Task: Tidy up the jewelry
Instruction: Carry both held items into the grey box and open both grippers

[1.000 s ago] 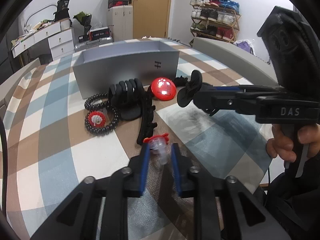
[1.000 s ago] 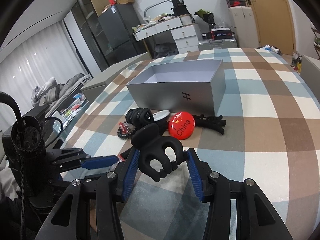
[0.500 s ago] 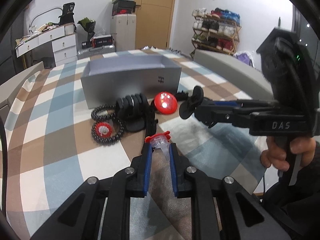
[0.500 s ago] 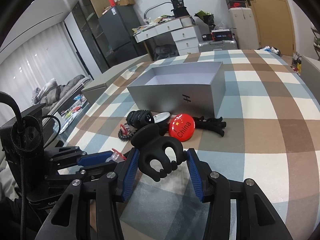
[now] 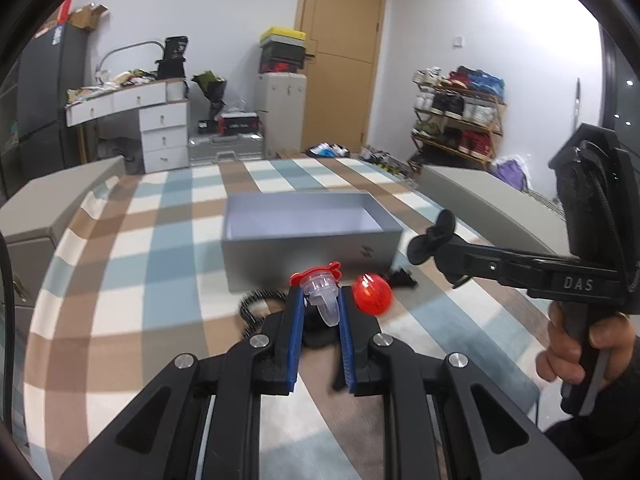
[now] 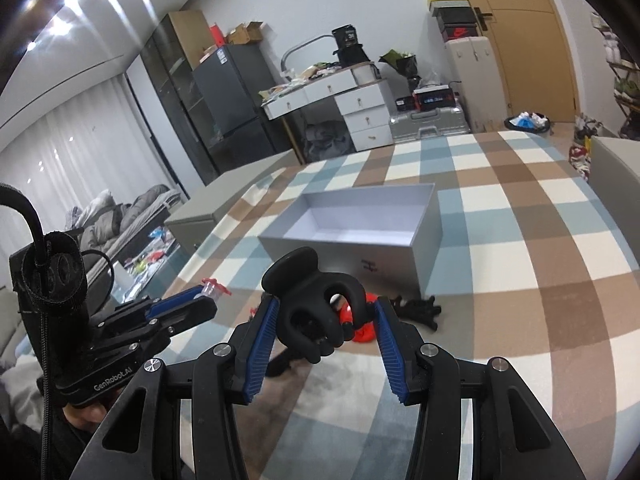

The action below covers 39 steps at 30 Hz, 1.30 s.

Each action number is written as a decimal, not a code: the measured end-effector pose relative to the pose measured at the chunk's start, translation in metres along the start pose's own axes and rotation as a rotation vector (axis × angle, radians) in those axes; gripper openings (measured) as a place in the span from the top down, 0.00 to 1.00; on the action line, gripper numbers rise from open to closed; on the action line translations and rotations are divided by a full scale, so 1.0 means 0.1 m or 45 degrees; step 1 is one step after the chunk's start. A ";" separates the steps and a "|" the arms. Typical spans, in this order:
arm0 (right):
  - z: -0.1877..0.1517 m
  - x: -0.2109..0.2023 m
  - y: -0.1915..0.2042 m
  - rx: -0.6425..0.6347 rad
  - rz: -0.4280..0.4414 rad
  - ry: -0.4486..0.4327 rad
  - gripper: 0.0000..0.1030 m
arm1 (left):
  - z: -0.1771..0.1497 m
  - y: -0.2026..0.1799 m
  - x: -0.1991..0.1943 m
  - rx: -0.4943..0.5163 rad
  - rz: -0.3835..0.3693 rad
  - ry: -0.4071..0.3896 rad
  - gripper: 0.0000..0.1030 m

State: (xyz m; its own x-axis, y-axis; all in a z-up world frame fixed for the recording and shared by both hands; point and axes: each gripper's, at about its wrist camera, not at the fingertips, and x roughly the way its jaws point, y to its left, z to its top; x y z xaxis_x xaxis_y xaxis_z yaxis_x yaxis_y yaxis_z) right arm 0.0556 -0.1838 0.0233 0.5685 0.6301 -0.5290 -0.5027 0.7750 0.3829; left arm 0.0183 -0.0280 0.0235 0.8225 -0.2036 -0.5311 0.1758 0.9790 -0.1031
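My left gripper (image 5: pixel 319 300) is shut on a small clear hair clip with a red top (image 5: pixel 320 289), held above the checked table. Across in the right wrist view the same left gripper (image 6: pixel 208 295) shows at the left, the clip at its tip. My right gripper (image 6: pixel 323 316) is shut on a large black claw clip (image 6: pixel 316 312); that clip (image 5: pixel 434 242) also sticks out of the right gripper in the left wrist view. An open grey box (image 5: pixel 308 236) (image 6: pixel 360 232) stands just behind both. A red round badge (image 5: pixel 372 294) (image 6: pixel 362 334) lies before the box.
A black bead bracelet (image 5: pixel 256 304) and a black hair claw (image 6: pixel 420 308) lie on the checked tablecloth (image 5: pixel 120 280) near the box front. Grey low units (image 5: pixel 492 200) flank the table. A person's hand (image 5: pixel 580 344) grips the right handle.
Both grippers have risen with their clips, and the box interior now shows. The left gripper's jaws closed onto the clear clip and lifted it off the table.
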 end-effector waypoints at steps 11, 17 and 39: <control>0.48 0.22 -0.06 0.083 0.011 -0.037 0.54 | 0.19 0.16 0.19 -0.019 0.056 -0.065 0.88; 0.59 0.41 -0.15 0.133 0.026 -0.024 0.54 | 0.30 0.21 0.34 -0.044 0.085 -0.048 0.88; 0.54 0.67 -0.43 0.250 0.027 0.044 0.54 | 0.37 0.18 0.78 -0.024 0.136 0.113 0.88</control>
State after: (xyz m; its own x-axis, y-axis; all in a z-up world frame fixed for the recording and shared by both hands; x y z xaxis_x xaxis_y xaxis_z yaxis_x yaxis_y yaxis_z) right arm 0.1507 -0.1725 0.0123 0.5346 0.6472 -0.5434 -0.3762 0.7580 0.5328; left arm 0.1056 -0.0264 0.0110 0.7846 -0.0973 -0.6123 0.0787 0.9952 -0.0573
